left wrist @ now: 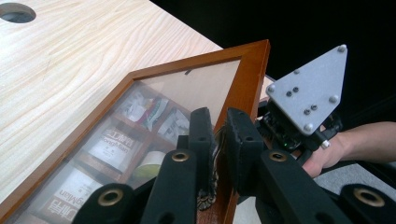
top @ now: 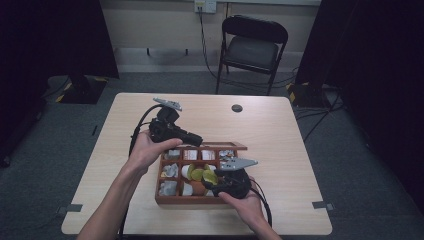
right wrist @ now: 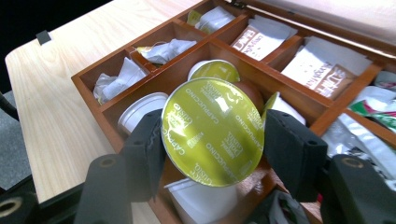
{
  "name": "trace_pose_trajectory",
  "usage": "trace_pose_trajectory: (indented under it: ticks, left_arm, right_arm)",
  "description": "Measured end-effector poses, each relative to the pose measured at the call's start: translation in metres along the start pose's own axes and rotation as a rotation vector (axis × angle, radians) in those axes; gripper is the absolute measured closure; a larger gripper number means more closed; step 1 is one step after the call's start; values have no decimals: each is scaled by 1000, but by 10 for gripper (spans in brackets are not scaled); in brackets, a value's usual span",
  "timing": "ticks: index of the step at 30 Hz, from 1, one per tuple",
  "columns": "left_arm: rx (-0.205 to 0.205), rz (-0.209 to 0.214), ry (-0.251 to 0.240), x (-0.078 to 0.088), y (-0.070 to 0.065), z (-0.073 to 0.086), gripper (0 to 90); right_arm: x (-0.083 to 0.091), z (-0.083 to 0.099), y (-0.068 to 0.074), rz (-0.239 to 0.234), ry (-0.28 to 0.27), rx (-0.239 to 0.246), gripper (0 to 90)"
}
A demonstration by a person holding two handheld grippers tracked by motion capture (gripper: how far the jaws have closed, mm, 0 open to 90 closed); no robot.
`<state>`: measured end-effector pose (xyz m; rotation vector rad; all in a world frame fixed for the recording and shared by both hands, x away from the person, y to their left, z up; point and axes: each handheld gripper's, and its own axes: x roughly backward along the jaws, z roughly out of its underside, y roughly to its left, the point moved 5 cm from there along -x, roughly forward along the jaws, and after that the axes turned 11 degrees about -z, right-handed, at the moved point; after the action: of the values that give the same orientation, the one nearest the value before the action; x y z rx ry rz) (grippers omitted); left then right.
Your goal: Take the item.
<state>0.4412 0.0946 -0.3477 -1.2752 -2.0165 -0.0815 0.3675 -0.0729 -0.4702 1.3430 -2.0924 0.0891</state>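
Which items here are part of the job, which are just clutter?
In the job:
- capsule with yellow-green foil top, clamped in right gripper
- wooden box
- its glass lid, edge pinched by left gripper

Just lying about:
- tea sachets
- other capsules
- folding chair
- table

Both forearms reach in over the near edge, bare to the elbow. The left hand (top: 145, 150) wraps the left gripper (left wrist: 218, 140) from below, held up and angled toward the right, its jaws nearly together and pinching a thin edge. The right hand (top: 240, 202) sits lower and closer in, gripping the right gripper (right wrist: 212, 140) from behind; its jaws stand partway apart, clamped on something round.
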Motion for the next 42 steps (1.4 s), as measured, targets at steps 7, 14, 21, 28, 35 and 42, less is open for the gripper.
trace_pose_trajectory:
  ticks: [7, 14, 21, 28, 35, 42]
  left_arm:
    - [7, 1, -1, 0, 1, 0, 812]
    - [13, 0, -7, 0, 1, 0, 811]
    - [10, 0, -1, 1, 1, 0, 812]
    - [3, 1, 1, 1, 1, 0, 812]
    - [3, 2, 3, 0, 0, 0, 812]
    - [3, 0, 2, 0, 0, 0, 812]
  right_arm:
    - [11, -2, -4, 11, -28, -7, 404]
    - [24, -3, -12, 30, -51, -22, 404]
    - [33, -3, -18, 43, -62, -38, 404]
    - [43, -1, -25, 63, -71, -42, 404]
    - [56, 6, -34, 93, -82, -63, 404]
    - [67, 9, -47, 125, -104, -84, 404]
